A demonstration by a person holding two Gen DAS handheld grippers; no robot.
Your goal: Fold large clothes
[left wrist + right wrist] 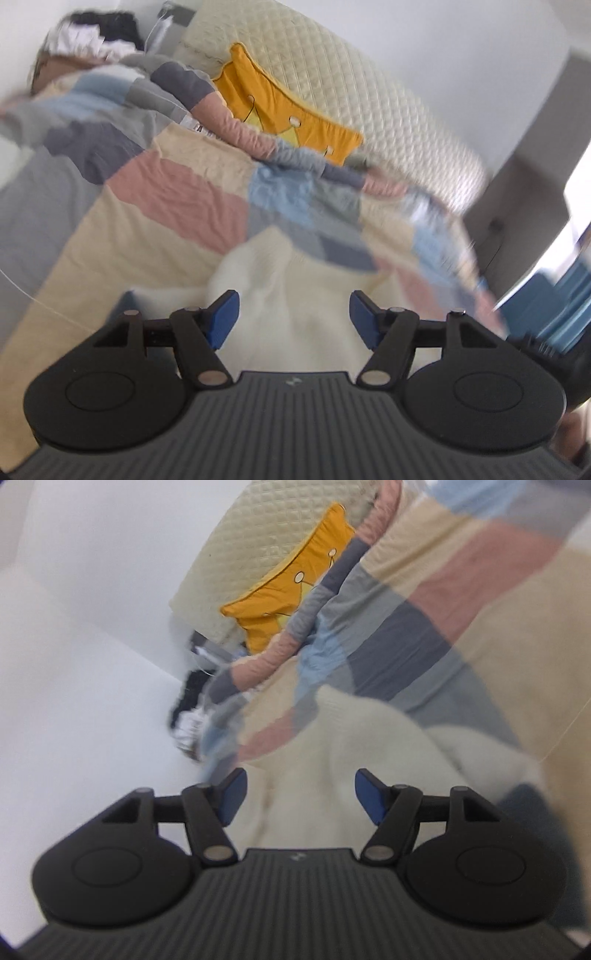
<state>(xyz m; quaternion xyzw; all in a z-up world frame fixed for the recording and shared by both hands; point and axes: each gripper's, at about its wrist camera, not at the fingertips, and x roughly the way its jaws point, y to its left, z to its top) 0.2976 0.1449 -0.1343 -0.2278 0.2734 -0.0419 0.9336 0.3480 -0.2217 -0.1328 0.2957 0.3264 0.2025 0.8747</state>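
Both tongs (293, 319) (300, 797) open, above cream garment (280, 295)

Motion blur smears the patchwork quilt (207, 192) and white garment (354, 746); the garment's outline is unreadable.

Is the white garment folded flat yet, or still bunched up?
Still bunched: the white garment lies in soft rumpled mounds on the patchwork quilt, with no flat folded edges visible.

White walls (424, 55) back a quilted cream headboard (332, 74) (orange cushion (280, 107) leaning there) above a patchwork bedspread (177, 192).
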